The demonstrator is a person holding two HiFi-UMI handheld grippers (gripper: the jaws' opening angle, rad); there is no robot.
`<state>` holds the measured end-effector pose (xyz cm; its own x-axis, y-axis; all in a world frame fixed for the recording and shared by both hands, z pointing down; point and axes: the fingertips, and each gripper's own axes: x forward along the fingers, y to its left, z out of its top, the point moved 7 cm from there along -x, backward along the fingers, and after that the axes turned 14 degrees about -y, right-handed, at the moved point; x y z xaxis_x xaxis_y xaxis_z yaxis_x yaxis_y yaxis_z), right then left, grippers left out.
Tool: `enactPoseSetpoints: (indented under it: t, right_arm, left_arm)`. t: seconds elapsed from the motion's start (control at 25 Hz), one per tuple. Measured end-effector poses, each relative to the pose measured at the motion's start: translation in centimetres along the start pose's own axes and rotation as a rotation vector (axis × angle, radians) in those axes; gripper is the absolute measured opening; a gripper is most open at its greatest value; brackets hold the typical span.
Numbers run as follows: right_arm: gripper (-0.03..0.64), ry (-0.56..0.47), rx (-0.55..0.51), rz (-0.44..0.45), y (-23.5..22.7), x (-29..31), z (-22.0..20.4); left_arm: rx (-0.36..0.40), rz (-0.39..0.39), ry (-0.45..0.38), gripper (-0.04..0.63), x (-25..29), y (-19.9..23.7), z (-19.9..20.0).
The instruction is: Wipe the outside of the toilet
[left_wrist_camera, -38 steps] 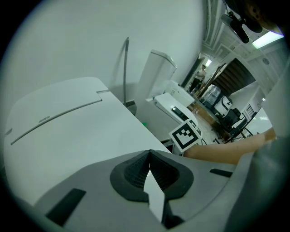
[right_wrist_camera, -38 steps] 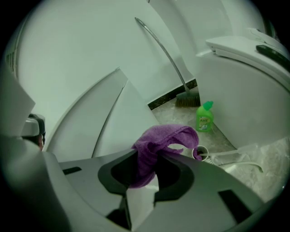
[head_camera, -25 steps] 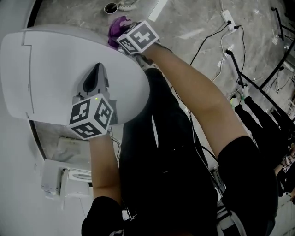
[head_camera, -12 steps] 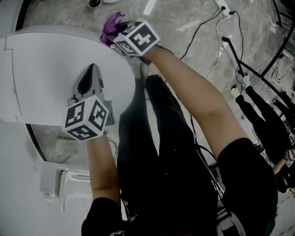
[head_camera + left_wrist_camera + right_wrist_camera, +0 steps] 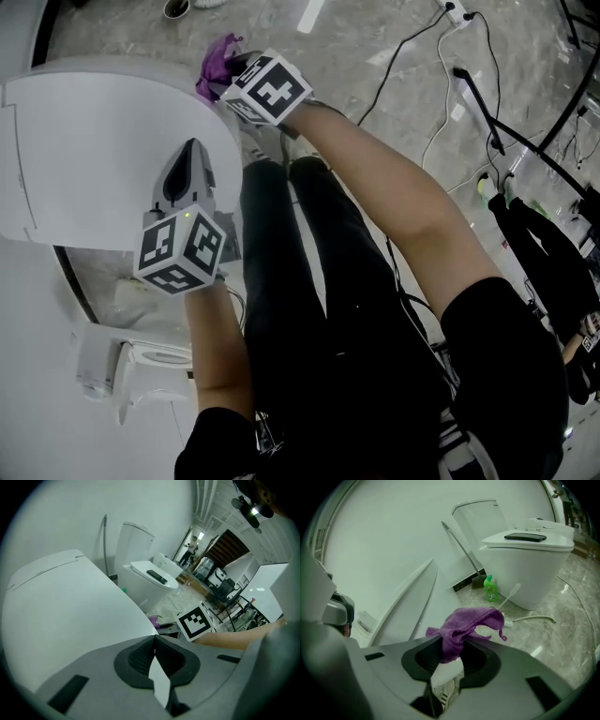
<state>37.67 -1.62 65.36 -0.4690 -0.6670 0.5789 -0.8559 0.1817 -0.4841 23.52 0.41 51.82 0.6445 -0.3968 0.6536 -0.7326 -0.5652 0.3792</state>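
Right gripper (image 5: 450, 641), jaws clamped on a bunched fold of the soft, limp purple cloth (image 5: 464, 620), at the toilet (image 5: 103, 141) lid's edge; left gripper (image 5: 153, 640), jaws together, empty, over the smooth, rigid lid.

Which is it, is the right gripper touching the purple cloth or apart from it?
Touching. In the right gripper view, the right gripper pinches a fold of the purple cloth between its jaws; the rest spills forward.
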Motion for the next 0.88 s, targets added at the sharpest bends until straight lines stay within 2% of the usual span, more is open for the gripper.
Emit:
enactPoseSetpoints:
  t: [0.16,0.48,0.72,0.88]
  right_arm:
    - [0.101,-0.028,0.000,-0.005,0.2,-1.2,-1.3]
    - [0.100,-0.012,-0.051,-0.004,1.8,-3.8,-4.5]
    - [0.100,0.012,-0.140,0.054,4.2,-6.1,-6.4]
    - [0.098,0.029,-0.213,0.095,5.7,-6.9,-8.2]
  left_arm:
    - [-0.008,0.023,0.009,0.009,-0.7,-1.5,-2.0]
    - [-0.004,0.050,0.012,0.009,-2.9,-4.3,-4.2]
    - [0.008,0.042,0.013,0.009,-4.7,-5.8,-5.4]
    - [-0.012,0.045,0.012,0.009,-6.0,-6.0,-7.4]
